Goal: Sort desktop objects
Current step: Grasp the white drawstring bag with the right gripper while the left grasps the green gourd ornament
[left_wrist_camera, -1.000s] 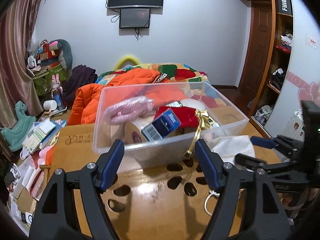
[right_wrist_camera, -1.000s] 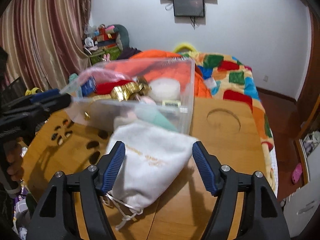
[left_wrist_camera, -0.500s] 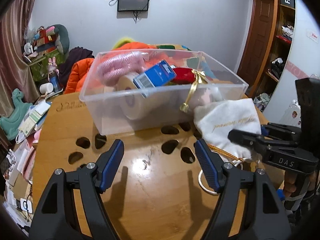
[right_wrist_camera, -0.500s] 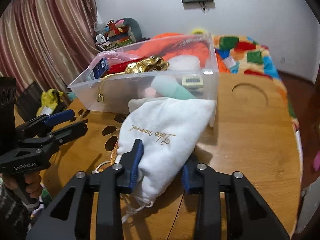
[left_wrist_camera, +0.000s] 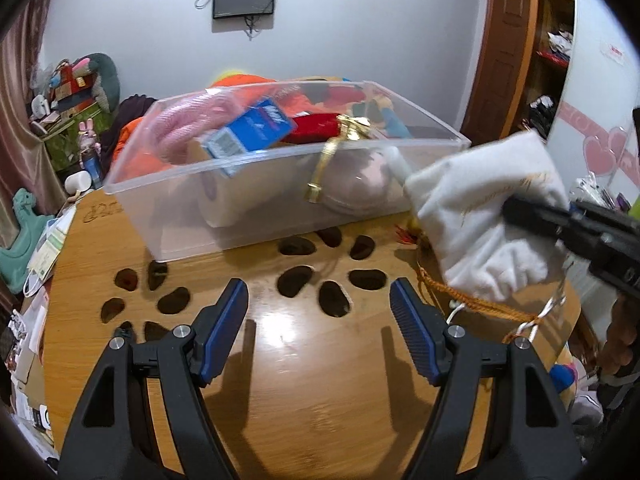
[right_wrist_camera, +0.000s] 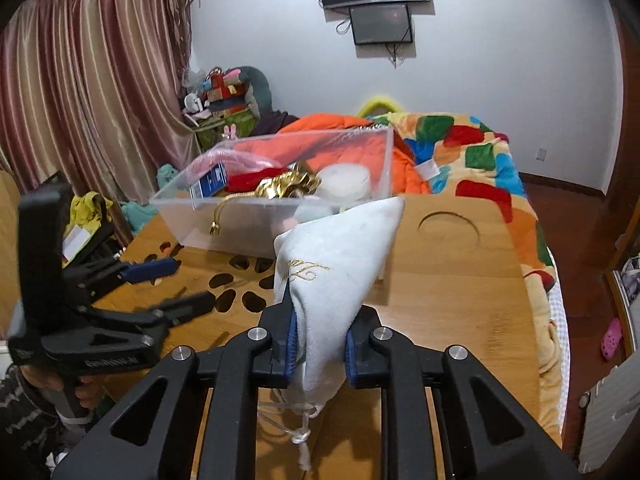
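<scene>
My right gripper [right_wrist_camera: 318,344] is shut on a white drawstring pouch [right_wrist_camera: 340,264] with gold lettering and holds it lifted off the wooden table [right_wrist_camera: 460,280], just in front of the clear plastic bin [right_wrist_camera: 280,200]. In the left wrist view the pouch [left_wrist_camera: 484,216] hangs at the right, beside the bin [left_wrist_camera: 280,184], with its cords trailing down to the table. The bin holds a blue box [left_wrist_camera: 248,132], a red pouch with gold ribbon [left_wrist_camera: 320,132], pink items and a tape roll. My left gripper [left_wrist_camera: 320,316] is open and empty, low over the table [left_wrist_camera: 304,360] in front of the bin.
The table has dark oval cut-outs [left_wrist_camera: 296,280] in front of the bin and a round recess [right_wrist_camera: 448,224] at the far right. A bed with a colourful quilt [right_wrist_camera: 472,160] lies behind the table. Clutter and boxes [left_wrist_camera: 40,240] sit off the table's left edge.
My right gripper has closed fully on the white pouch and lifted it off the table. My left gripper has drawn back slightly from the bin and stays open.
</scene>
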